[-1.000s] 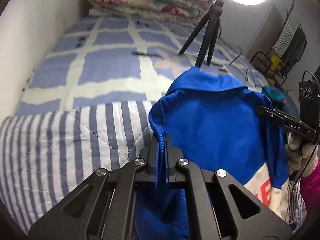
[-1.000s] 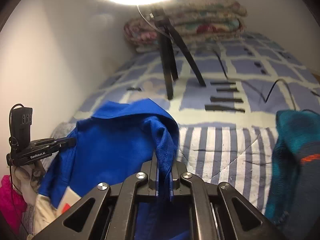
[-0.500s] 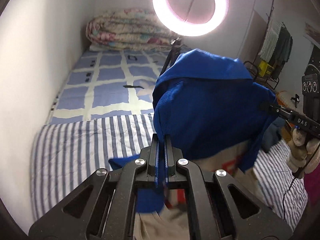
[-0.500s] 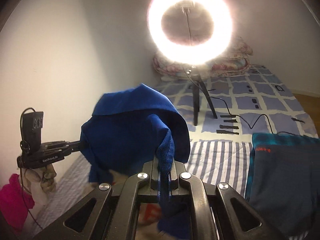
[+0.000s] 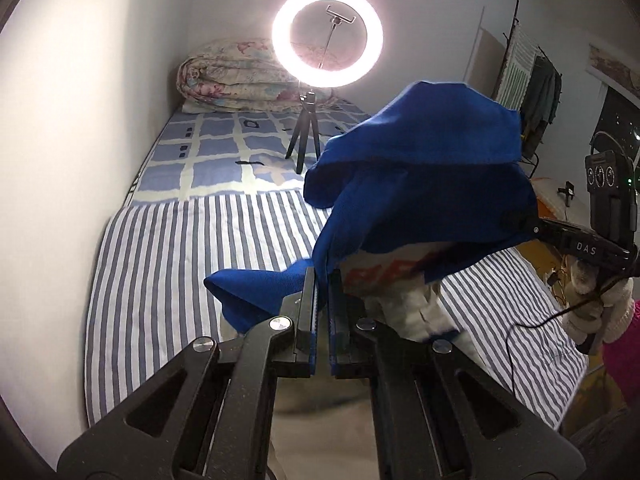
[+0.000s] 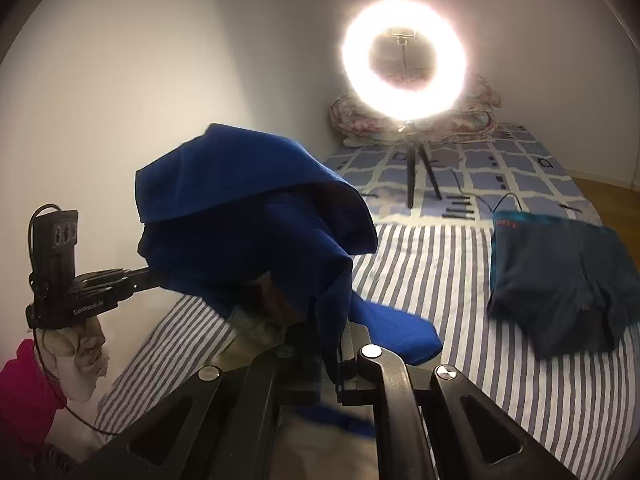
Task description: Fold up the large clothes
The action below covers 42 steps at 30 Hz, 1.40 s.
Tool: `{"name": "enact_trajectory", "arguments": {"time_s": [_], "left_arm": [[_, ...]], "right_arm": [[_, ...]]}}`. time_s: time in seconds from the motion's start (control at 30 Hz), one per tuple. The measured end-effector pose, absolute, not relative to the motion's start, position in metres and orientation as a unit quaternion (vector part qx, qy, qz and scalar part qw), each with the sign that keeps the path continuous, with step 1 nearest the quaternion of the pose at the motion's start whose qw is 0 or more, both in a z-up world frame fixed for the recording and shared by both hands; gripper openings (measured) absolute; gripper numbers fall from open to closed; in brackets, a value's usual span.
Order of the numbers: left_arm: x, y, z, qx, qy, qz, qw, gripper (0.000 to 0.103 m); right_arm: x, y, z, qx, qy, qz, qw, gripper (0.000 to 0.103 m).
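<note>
A blue garment (image 5: pixel 432 168) with a white lower part and red letters hangs in the air over the striped bed cover (image 5: pixel 172 264). My left gripper (image 5: pixel 322 280) is shut on a blue edge of it, with a loose blue sleeve (image 5: pixel 256 292) drooping to the left. In the same view my right gripper (image 5: pixel 516 222), held by a gloved hand (image 5: pixel 596 304), bites into the garment's far side. From the right wrist, my right gripper (image 6: pixel 332 332) is shut on a fold of the blue garment (image 6: pixel 248 200), and my left gripper (image 6: pixel 154 272) grips the opposite edge.
A lit ring light on a tripod (image 5: pixel 327 36) stands on the checked sheet, with a rolled quilt (image 5: pixel 232 76) behind it. A folded dark teal garment (image 6: pixel 560 276) lies on the stripes at right. A wall (image 5: pixel 80 100) runs along the bed; a clothes rack (image 5: pixel 536 88) stands beyond.
Both grippers have risen and drawn back from the ring light, taking the blue garment up off the bed. Its white lower part and a sleeve now hang free.
</note>
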<state>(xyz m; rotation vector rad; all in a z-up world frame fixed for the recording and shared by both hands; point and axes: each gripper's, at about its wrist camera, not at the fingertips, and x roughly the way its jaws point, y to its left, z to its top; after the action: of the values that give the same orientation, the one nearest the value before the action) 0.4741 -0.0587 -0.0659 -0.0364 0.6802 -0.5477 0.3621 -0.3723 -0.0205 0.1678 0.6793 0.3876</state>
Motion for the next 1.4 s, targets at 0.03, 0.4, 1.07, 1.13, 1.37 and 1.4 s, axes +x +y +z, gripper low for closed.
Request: {"name": "enact_trajectory", "arguments": {"time_s": [0.03,0.4,1.07,1.13,1.37,1.4], "left_arm": [[0.465,-0.057,-0.068,-0.020,0.331,-0.266,0.905,0.001],[0.387,-0.037,-0.132,-0.035,0.376,-0.252,0.891,0.001],[0.212,0.028,-0.084,-0.062,0.371,-0.267,0.887,0.002],[0.199,0.029,-0.053,-0.058,0.350,-0.275,0.894,0.004],[0.159,0.042,0.045,-0.056,0.281,-0.287,0.914,0.021],[0.156,0.044,0.055,-0.054,0.270,-0.287,0.917,0.031]], "right_arm": [[0.349,-0.369,-0.023,0.080,0.333,0.192,0.920,0.002],[0.249,-0.339,-0.088,0.040,0.384,0.199,0.901,0.002],[0.098,-0.377,-0.008,0.039,0.343,0.214,0.914,0.025],[0.085,-0.381,0.013,0.046,0.327,0.220,0.918,0.026],[0.048,-0.394,0.082,0.071,0.267,0.247,0.929,0.031],[0.045,-0.394,0.088,0.073,0.260,0.248,0.930,0.035]]}}
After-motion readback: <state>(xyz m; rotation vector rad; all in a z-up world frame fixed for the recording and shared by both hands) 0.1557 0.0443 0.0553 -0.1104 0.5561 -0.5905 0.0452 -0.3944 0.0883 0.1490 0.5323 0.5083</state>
